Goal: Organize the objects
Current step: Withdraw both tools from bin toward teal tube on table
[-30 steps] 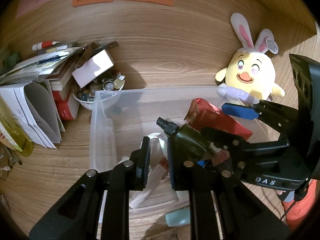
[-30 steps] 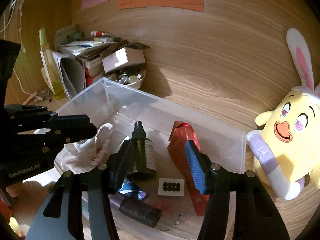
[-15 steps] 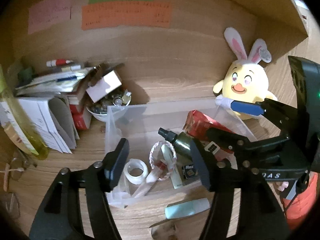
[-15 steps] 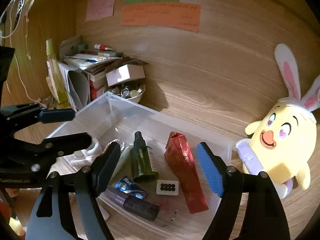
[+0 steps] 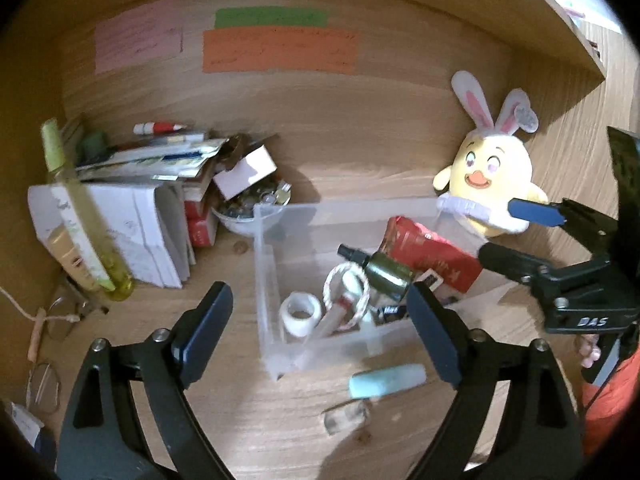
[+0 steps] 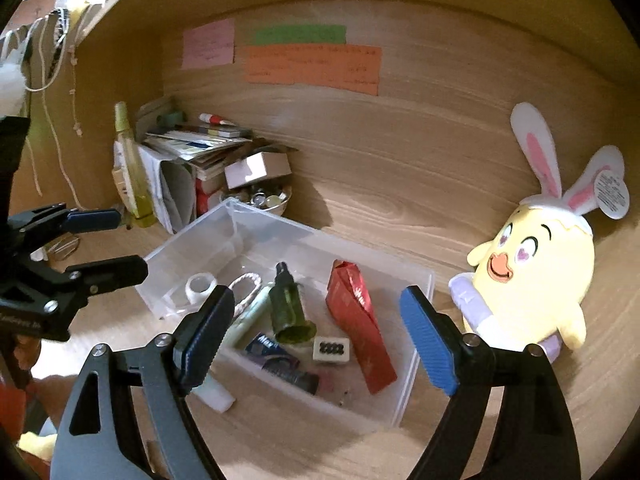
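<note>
A clear plastic bin [image 5: 267, 264] [image 6: 416, 364] sits on the wooden desk. In it lie a dark green spray bottle [image 5: 382, 272] [image 6: 290, 308], a red carton [image 5: 432, 254] [image 6: 358, 320], a tape roll [image 5: 300, 314] [image 6: 200, 286], a rope loop [image 5: 334, 280], a pale tube [image 6: 250, 316] and small items. My left gripper [image 5: 320, 334] is open and empty, held back above the bin's near edge. My right gripper [image 6: 316, 338] is open and empty above the bin. A mint tube [image 5: 386, 378] lies outside the bin in front.
A yellow bunny plush [image 5: 490, 178] [image 6: 532, 280] stands right of the bin. A pile of books and papers [image 5: 132, 204] [image 6: 192, 152], a yellow-green bottle [image 5: 80, 216] and a bowl of small items [image 5: 256, 204] stand to the left. Glasses [image 5: 60, 312] lie at front left.
The left gripper opened and let go of the green spray bottle, which now lies in the bin. Both grippers pulled back up and away from the bin and opened wider.
</note>
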`<action>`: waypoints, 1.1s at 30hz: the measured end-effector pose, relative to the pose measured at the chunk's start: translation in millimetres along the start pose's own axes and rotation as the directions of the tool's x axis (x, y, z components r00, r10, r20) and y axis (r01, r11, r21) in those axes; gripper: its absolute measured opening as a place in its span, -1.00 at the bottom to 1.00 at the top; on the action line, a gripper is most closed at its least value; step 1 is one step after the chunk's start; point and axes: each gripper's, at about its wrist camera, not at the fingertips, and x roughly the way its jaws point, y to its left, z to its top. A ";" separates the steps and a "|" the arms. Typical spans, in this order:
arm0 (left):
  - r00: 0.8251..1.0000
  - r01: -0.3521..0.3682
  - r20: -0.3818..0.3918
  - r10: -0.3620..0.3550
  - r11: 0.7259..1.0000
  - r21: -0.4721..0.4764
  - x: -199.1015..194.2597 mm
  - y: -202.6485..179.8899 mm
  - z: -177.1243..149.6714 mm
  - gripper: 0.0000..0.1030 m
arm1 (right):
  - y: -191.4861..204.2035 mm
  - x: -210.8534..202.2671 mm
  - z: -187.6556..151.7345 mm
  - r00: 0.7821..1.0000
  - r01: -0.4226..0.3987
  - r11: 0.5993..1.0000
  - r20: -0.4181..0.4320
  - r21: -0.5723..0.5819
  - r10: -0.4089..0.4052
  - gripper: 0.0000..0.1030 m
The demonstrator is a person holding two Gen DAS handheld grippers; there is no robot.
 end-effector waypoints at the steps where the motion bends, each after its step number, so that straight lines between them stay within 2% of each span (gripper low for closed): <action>1: 1.000 -0.004 -0.009 0.004 1.000 0.000 -0.1 1.5 -3.6 0.74 | 1.0 -1.4 -2.0 1.000 -0.004 1.000 -0.002 0.000 0.004 0.62; 5: 0.999 -0.018 -0.045 0.018 1.000 0.001 1.6 6.7 -17.3 0.74 | 6.5 -7.9 -13.7 1.000 -0.014 1.000 -0.015 -0.001 0.014 0.62; 14: 0.991 -0.003 -0.134 0.001 1.000 -0.020 7.6 14.4 -48.4 0.74 | 19.5 -17.3 -35.2 0.997 -0.062 0.998 -0.036 0.024 0.063 0.62; 21: 0.968 0.033 -0.248 -0.040 0.999 -0.032 29.9 6.9 -71.5 0.74 | 29.8 -18.6 -53.0 0.996 -0.074 0.997 -0.058 0.020 0.075 0.62; 25: 0.961 0.039 -0.273 -0.046 0.999 -0.033 36.5 0.2 -80.2 0.74 | 32.5 -17.4 -61.8 0.996 -0.056 0.998 -0.070 0.026 0.058 0.61; 30: 0.957 0.043 -0.286 -0.050 0.999 -0.032 40.9 -5.2 -86.4 0.74 | 36.5 -13.7 -69.7 0.993 -0.073 0.997 -0.089 0.030 0.075 0.59; 33: 0.952 0.055 -0.300 -0.062 0.998 -0.033 44.6 -8.1 -89.2 0.62 | 39.5 -9.6 -73.5 0.991 -0.083 0.996 -0.101 0.031 0.086 0.49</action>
